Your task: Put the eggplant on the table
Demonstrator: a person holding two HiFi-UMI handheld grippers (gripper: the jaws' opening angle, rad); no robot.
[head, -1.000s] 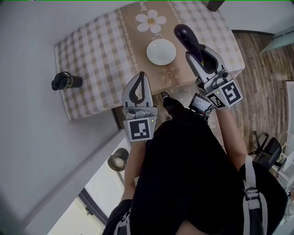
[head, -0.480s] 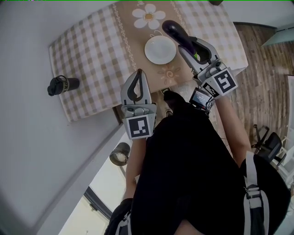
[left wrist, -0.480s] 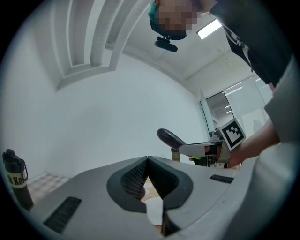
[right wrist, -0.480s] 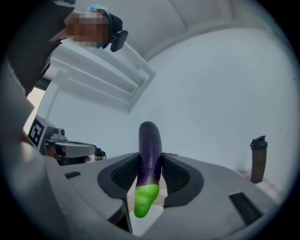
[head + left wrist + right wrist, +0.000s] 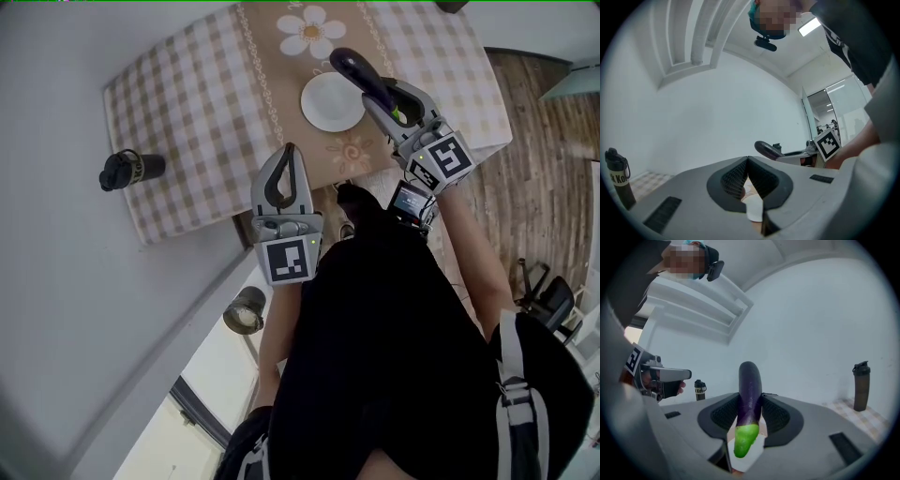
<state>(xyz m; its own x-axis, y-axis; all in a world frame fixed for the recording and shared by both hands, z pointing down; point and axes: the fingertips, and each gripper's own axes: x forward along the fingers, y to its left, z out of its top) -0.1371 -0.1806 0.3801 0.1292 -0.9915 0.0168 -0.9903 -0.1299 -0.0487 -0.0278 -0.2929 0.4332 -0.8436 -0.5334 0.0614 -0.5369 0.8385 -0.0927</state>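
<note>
The right tool (image 5: 750, 398) clamps the purple eggplant (image 5: 750, 380) between its widely spread pads, with the green stem end toward the tool's body and the dark tip jutting forward. In the head view the eggplant is over the checked worktop (image 5: 187, 103), its tip by the rim of a white plate (image 5: 328, 108). The left tool (image 5: 747, 160) is closed and empty. A black bottle (image 5: 131, 169) stands at the worktop's left edge.
</note>
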